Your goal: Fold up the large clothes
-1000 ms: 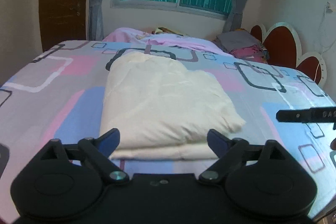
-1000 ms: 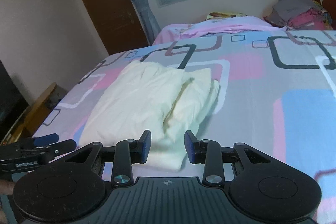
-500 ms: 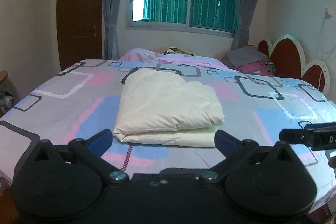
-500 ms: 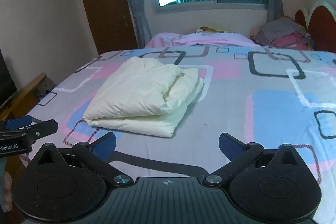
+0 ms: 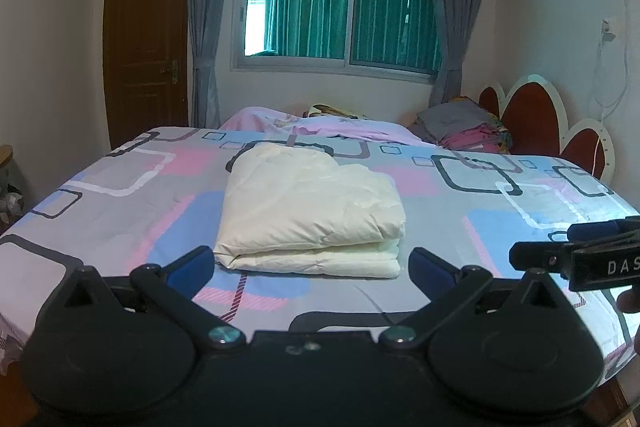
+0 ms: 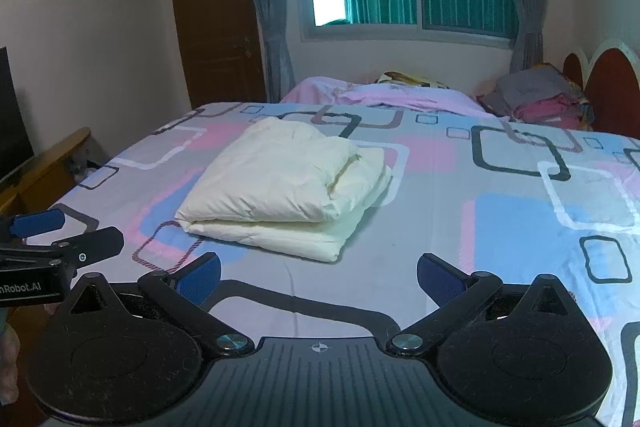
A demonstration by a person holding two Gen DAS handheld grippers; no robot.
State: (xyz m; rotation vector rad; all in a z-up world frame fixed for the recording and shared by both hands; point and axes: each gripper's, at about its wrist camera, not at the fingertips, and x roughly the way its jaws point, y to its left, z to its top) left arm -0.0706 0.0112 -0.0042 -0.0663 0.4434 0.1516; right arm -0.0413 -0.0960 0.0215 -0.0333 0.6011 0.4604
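Left wrist: garment (image 5: 310, 213) sits folded mid bed (image 5: 500, 219), both yr tools clear of it. Left tool (image 5: 307, 265) spread wide, holding nothing; right tool (image 6: 318, 277) same. Fold looks done imo; next, tidy the loose right edge if needed.

Dim room, daylight glaring through my window (image 5: 338, 7); fisheye bends the dark corners, focus sharp throughout
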